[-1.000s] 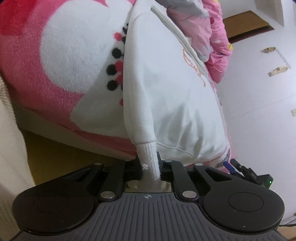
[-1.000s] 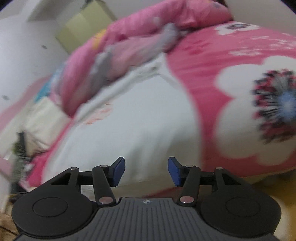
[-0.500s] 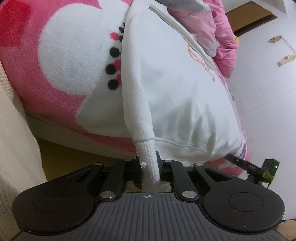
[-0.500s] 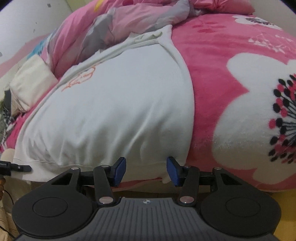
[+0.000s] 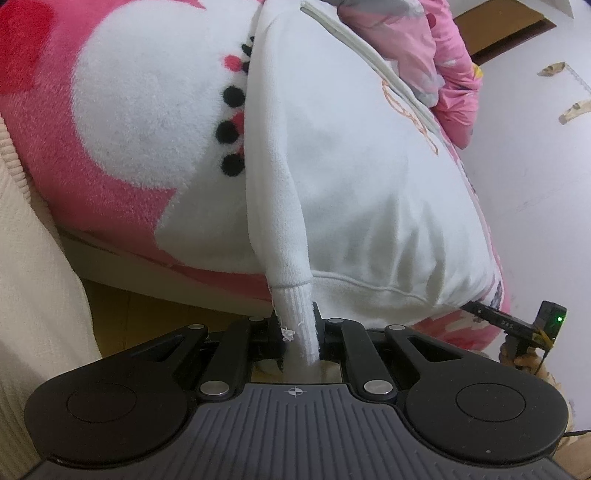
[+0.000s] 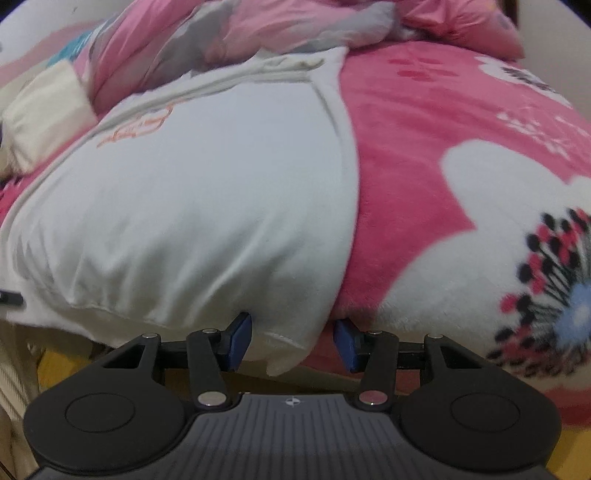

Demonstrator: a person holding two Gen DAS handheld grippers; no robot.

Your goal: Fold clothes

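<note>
Pink floral blanket is carrying the white sweatshirt spread flat. Left gripper is clamping its sleeve cuff; right gripper is straddling the hem corner, jaws apart. Risk: pulling early drags the body askew.

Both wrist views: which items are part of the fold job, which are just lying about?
Job:
sweatshirt
cuff, clamped in left tool
right tool, open around the hem corner

Lying about:
blanket
quilt
cream cloth
</note>
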